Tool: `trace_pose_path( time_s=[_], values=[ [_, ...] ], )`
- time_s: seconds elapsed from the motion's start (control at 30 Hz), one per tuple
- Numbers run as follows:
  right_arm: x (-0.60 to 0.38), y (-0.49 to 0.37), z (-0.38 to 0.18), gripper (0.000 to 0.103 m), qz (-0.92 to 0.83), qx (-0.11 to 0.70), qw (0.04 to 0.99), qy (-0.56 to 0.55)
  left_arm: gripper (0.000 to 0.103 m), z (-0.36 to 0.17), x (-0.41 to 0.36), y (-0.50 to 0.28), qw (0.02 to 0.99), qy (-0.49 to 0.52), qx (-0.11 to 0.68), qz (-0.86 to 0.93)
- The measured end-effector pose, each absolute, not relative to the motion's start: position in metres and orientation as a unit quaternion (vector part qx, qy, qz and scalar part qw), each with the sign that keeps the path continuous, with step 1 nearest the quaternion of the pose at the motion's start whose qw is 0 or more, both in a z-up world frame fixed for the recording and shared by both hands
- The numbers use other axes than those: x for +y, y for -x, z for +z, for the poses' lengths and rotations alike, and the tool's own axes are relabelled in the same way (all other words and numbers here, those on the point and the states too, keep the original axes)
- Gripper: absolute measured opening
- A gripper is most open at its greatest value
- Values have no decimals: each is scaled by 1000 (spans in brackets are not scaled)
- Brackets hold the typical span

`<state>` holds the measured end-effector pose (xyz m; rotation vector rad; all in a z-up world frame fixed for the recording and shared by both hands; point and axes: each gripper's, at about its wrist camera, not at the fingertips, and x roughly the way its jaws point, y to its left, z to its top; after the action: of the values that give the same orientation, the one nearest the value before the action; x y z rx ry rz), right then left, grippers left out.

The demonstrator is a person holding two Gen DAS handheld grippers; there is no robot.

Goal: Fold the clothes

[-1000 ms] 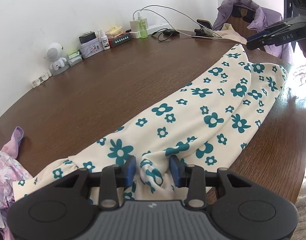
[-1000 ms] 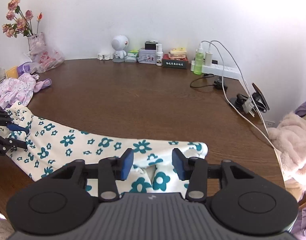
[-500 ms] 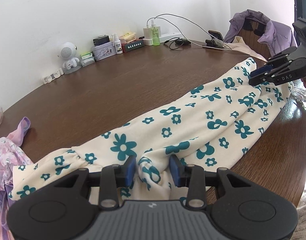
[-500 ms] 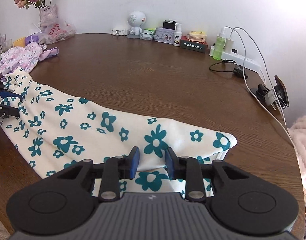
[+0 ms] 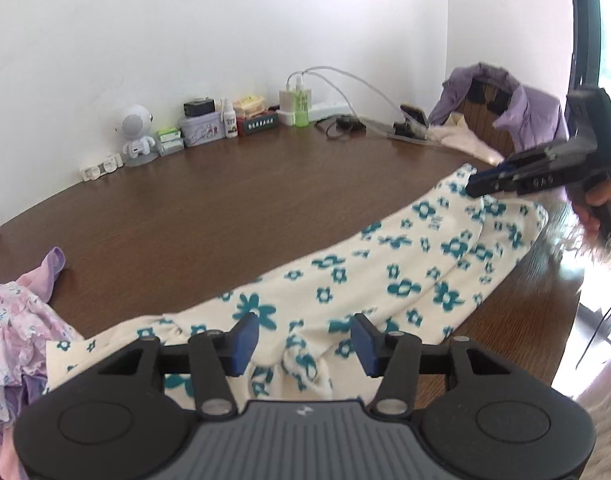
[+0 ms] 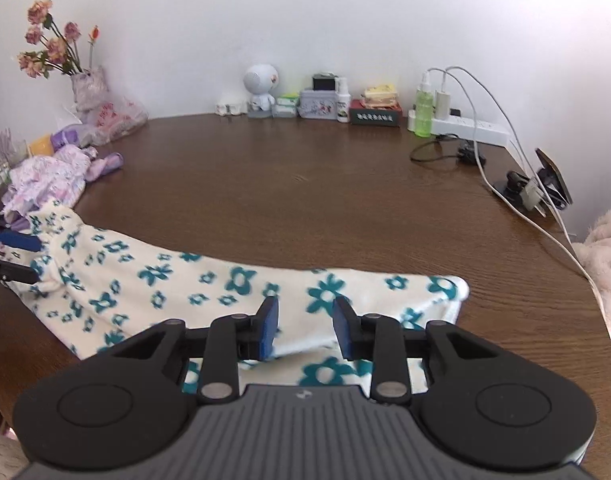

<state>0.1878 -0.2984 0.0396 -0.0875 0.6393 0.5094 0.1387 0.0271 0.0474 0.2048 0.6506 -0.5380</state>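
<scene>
Cloth first: we see the cream garment (image 5: 389, 280) with teal flowers lying stretched flat on the brown table (image 5: 225, 208), along the table's near edge. Its long axis runs from one gripper to the other, the gathered end towards the left gripper (image 5: 303, 344) and the plain hemmed end towards the right gripper (image 6: 304, 330).

We find the left gripper low over the gathered end, level with the tabletop, its blue pads set wide apart with bunched cloth lying loose between them. The right gripper hangs just above the far end, pointing across the table; its pads also stand apart, gripping nothing. In the left view a hand (image 5: 601, 208) grips its handle.

Beyond, a pink floral heap (image 6: 49, 176) lies just beside the gathered end.
</scene>
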Motion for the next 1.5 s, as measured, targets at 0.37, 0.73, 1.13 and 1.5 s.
trace_pose_path(
  time_s=[0.37,0.73,1.13,1.5],
  values=[
    [-235,-178,9,30,282,326,897,96,37,7,19,-162,888,-129,362,-253],
    [-277,-176,0,13,228,326,914,76,34,8,42,-135,894,-136,355,-235],
    [-271,-172,-1,15,220,321,917,90,7,12,18,-128,870,-267,356,-213],
    [-267,-171,0,15,218,326,914,108,7,-22,-4,-91,811,-480,281,-183]
  ],
)
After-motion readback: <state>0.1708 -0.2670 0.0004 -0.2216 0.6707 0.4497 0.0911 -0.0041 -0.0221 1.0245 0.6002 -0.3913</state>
